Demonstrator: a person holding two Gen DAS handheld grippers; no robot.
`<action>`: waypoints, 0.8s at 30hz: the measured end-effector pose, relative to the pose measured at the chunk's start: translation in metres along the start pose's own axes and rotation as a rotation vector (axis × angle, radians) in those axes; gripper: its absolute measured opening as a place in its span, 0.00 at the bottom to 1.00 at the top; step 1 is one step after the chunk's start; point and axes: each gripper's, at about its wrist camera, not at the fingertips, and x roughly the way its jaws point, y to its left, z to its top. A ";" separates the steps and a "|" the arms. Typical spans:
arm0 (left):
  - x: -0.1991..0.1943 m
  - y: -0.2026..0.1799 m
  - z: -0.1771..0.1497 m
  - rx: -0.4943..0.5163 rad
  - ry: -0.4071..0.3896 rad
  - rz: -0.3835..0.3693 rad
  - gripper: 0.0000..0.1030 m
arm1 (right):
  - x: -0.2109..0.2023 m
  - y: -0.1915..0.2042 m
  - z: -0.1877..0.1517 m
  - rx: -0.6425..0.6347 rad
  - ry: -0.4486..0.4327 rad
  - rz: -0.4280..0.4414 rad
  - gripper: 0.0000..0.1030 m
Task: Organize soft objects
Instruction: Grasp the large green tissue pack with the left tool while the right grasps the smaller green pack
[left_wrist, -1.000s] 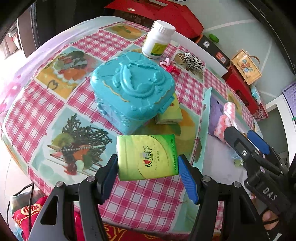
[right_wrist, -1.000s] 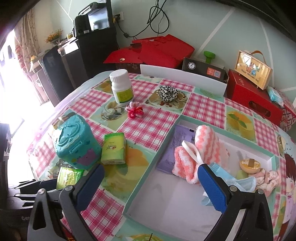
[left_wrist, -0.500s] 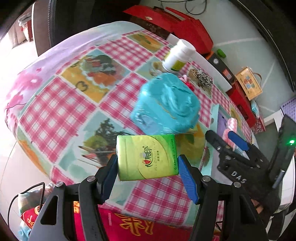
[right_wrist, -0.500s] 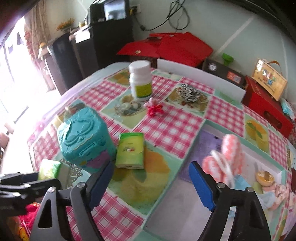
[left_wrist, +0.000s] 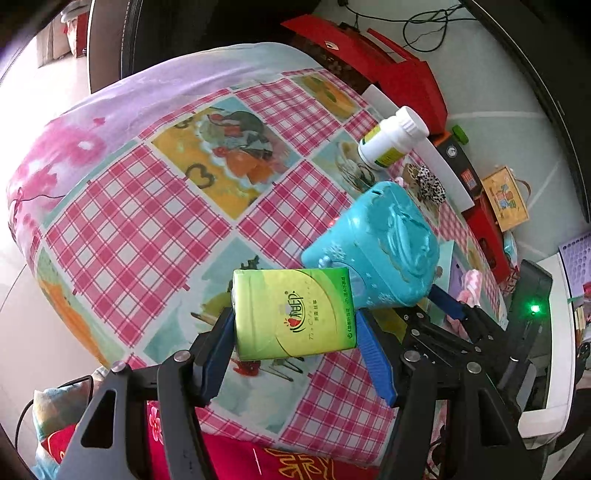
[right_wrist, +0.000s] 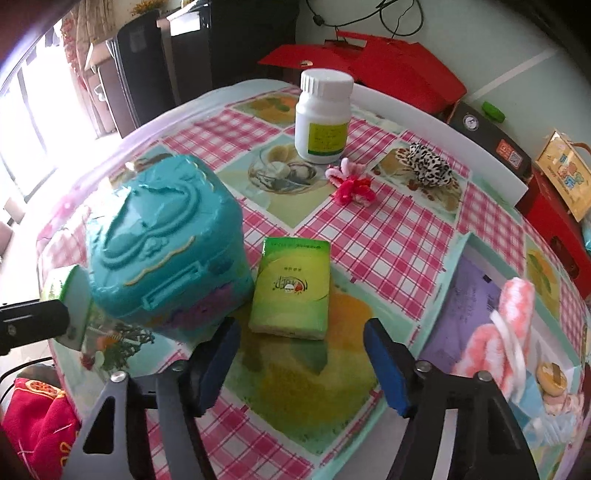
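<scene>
My left gripper (left_wrist: 295, 343) is shut on a green tissue pack (left_wrist: 293, 314) and holds it above the table's near edge, beside a teal plastic box (left_wrist: 384, 254). My right gripper (right_wrist: 301, 358) is open and empty, just short of a second green tissue pack (right_wrist: 293, 286) that lies flat on the checked tablecloth next to the teal box (right_wrist: 166, 243). The held pack shows at the left edge of the right wrist view (right_wrist: 68, 295). A pale tray (right_wrist: 480, 273) at the right holds a pink knitted item (right_wrist: 506, 332) and a purple sheet.
A white pill bottle (right_wrist: 325, 118), a pink hair tie (right_wrist: 351, 184) and a leopard scrunchie (right_wrist: 430, 168) lie at the table's far side. Red boxes (right_wrist: 369, 55) and a black case stand behind. The table edge drops off at the left and near side.
My left gripper has lifted the tissue pack and drawn back toward the table's near edge. My right gripper has moved left from over the tray to the second tissue pack.
</scene>
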 end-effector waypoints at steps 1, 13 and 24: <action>0.001 0.001 0.000 -0.003 0.001 -0.001 0.64 | 0.002 0.001 0.001 -0.002 0.004 -0.001 0.67; 0.007 0.007 0.001 -0.019 0.004 -0.018 0.64 | 0.019 -0.002 0.004 0.016 0.025 0.011 0.55; 0.003 0.007 0.000 -0.018 -0.013 -0.017 0.64 | 0.011 -0.006 0.002 0.038 0.003 0.026 0.49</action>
